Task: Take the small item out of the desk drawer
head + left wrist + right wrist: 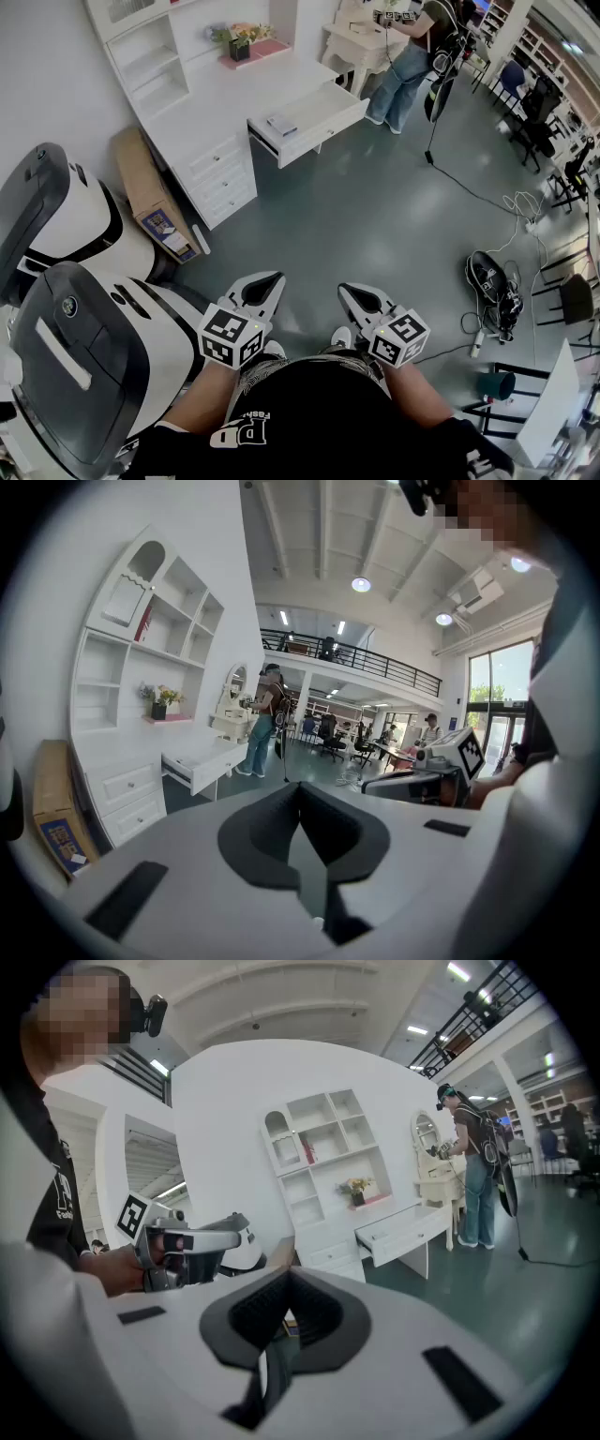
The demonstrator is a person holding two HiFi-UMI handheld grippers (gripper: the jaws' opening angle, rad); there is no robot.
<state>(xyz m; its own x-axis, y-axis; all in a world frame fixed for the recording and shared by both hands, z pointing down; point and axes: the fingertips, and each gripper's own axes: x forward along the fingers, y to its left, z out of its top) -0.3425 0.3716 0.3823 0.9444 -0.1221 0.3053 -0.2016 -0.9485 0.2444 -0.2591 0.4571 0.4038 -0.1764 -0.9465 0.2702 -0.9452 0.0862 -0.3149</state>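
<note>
Two white handheld grippers hang before the person's chest: left gripper (270,279) and right gripper (349,291), both with jaws pressed together, holding nothing. Well apart, one open white desk drawer (323,131) holds one small flat item (280,125).

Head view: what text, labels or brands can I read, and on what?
No text reads clearly.
Black shirt: white letters, cut off, unreadable.
Cardboard box label: too small.
White machine emblem: too small.
Cubes on left hand-held gripper, right hand-held gripper: square marker patterns, no words.

a small flat item (280,124) lies in the open white desk drawer (328,127).
</note>
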